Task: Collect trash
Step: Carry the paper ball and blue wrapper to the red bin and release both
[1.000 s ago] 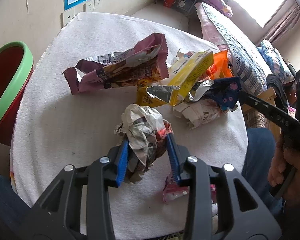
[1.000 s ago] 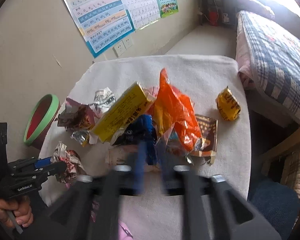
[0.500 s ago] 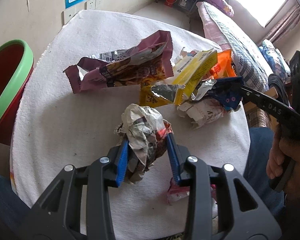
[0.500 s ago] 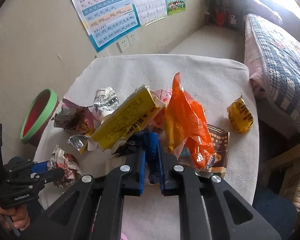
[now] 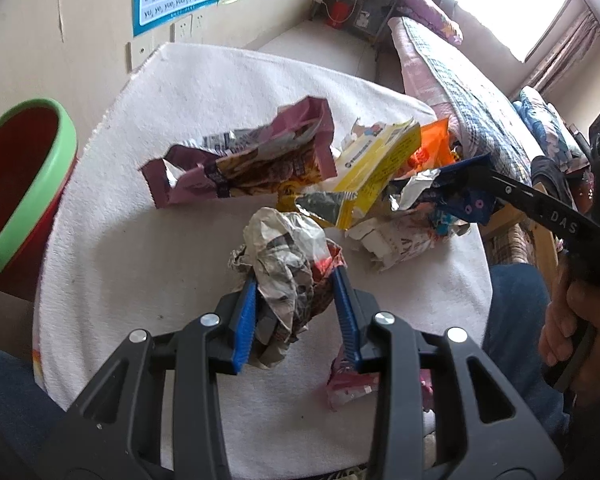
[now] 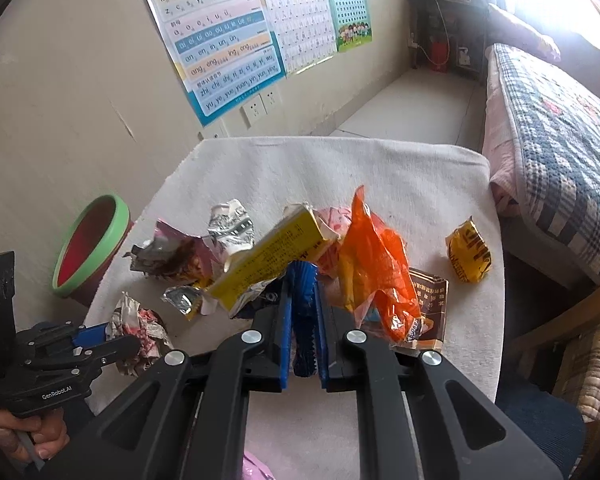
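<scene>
Left gripper sat clamped on a crumpled wrapper ball, blue pads pressing both sides, jaws held partly apart by the wad — the ball rested on the white towel-covered table, near its front edge. Right gripper was closed tight on a dark blue wrapper, which stood pinched between its pads at the near side of the litter pile. Pile in mid-table: yellow box tilted across a purple snack bag, orange wrapper just right of the blue one, brown sachet partly under it. Small yellow packet lay apart toward the right edge. Green-rimmed red bin stood off the table's left side — well apart from both grippers.
</scene>
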### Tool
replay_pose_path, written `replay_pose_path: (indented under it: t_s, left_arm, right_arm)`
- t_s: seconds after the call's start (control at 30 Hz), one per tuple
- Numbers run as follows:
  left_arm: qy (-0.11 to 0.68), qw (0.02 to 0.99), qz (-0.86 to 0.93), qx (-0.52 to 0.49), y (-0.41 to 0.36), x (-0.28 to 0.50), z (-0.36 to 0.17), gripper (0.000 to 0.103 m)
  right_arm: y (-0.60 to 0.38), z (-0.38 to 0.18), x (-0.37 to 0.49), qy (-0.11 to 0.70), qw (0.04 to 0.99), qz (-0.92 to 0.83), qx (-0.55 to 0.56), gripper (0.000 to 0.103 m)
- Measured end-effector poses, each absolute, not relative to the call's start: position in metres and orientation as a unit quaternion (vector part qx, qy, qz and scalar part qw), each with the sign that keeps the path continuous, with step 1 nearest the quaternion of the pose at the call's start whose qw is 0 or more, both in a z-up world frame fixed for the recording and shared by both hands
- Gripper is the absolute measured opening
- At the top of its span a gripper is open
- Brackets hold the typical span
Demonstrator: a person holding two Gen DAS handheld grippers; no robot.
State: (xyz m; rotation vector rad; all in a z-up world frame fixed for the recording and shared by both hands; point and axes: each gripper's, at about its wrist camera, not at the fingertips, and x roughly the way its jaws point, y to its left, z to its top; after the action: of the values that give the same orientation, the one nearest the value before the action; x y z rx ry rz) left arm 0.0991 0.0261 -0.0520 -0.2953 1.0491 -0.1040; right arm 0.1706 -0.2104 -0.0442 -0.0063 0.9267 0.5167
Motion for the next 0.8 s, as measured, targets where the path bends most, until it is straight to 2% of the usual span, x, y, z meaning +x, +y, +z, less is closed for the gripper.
replay_pose_path:
  t_s: [0.37,0.8]
  left_arm:
    - [0.478,0.865,-0.034,-0.146,0.043,0.089,-0.036,0.035]
    - [0.437,0.881,0.016,-0.178,0.107,0.075,-0.008,0.035]
  right_arm:
    - [-0.189,-0.028,0.162,0.430,0.865,0.258,-0.006,0.009]
    - [-0.130,-0.006,0.157,0.412,0.862,0.294,-0.026,0.009]
